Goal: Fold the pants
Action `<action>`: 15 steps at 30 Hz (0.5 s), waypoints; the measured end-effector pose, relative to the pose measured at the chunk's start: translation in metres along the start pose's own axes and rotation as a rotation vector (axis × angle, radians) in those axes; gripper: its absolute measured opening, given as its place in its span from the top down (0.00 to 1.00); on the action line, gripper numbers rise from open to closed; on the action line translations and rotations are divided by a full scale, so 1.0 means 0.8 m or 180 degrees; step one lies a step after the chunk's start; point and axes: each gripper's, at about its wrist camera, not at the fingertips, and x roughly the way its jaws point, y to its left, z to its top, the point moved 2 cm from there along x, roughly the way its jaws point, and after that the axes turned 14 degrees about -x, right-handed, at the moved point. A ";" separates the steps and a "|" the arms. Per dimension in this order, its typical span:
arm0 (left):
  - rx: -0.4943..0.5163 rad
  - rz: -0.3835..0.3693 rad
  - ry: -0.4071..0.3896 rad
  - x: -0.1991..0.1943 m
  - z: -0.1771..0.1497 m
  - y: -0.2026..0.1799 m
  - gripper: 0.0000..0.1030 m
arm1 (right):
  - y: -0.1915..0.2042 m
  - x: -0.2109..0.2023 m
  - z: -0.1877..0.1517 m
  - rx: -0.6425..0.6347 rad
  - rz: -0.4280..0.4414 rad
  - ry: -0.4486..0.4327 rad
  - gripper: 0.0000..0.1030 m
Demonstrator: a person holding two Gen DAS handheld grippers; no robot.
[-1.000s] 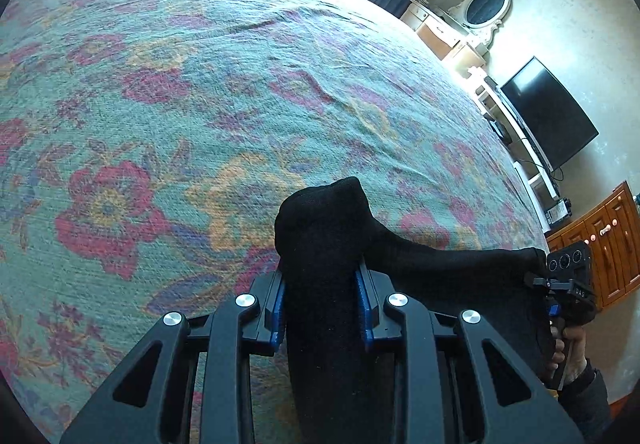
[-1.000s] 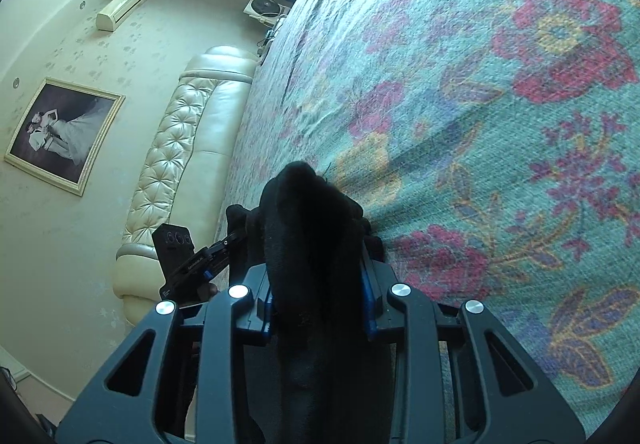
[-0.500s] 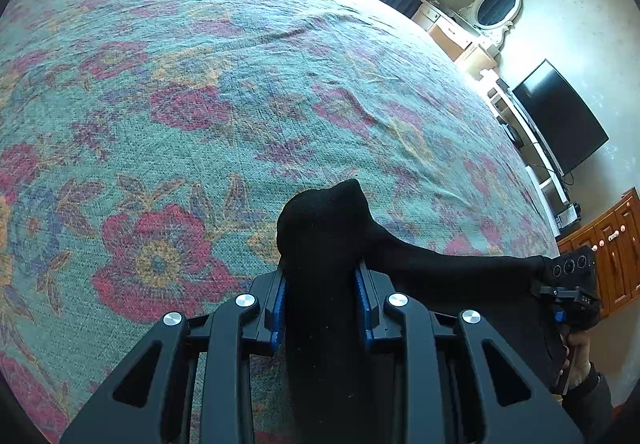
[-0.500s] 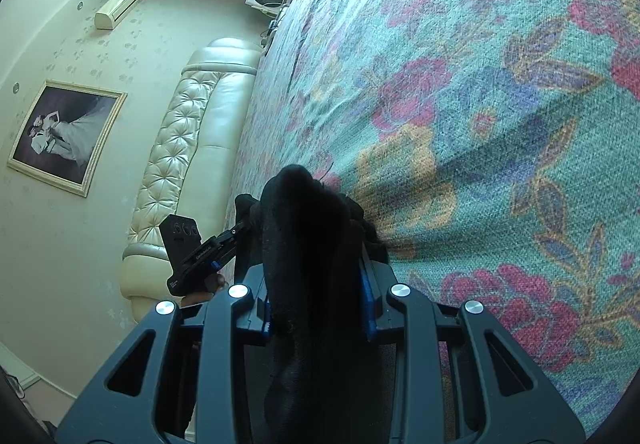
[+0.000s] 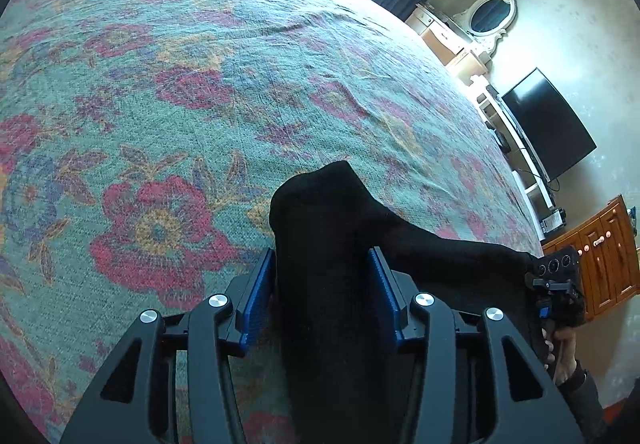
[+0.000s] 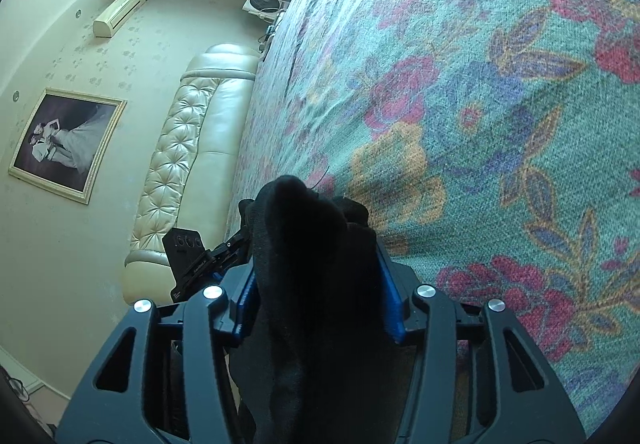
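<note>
While the floral bedspread (image 5: 168,92) fills both views, we hold the black pants (image 5: 320,244) above it, stretched between our two tools. Our left gripper (image 5: 322,288) is clamped on one bunched end of the cloth, its blue pads (image 5: 256,296) pressing both sides. Our right gripper (image 6: 316,280) is clenched on the other end, beside the cream headboard (image 6: 188,148).

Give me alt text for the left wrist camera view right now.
The left gripper clamps a bunch of black pants above a floral bedspread, the cloth stretching right to the right gripper. A television and oval mirror stand by the wall.
</note>
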 end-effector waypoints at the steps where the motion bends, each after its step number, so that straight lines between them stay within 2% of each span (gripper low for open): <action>1: -0.0029 -0.0052 0.0036 -0.006 -0.006 0.003 0.46 | 0.002 -0.004 -0.002 0.0005 0.0007 -0.0021 0.40; 2: -0.0055 -0.0086 0.0063 -0.013 -0.013 0.006 0.43 | 0.003 -0.009 -0.005 0.0008 0.0015 -0.0038 0.36; 7: -0.0159 -0.0166 0.0162 -0.045 -0.057 0.025 0.31 | 0.010 -0.043 -0.030 -0.0016 -0.0197 -0.0121 0.29; 12: -0.0246 -0.0209 0.0241 -0.067 -0.108 0.034 0.30 | 0.014 -0.066 -0.064 0.0081 -0.0264 -0.0186 0.26; 15: -0.0222 -0.0209 0.0240 -0.074 -0.132 0.032 0.26 | 0.022 -0.064 -0.085 0.0080 -0.0263 -0.0078 0.25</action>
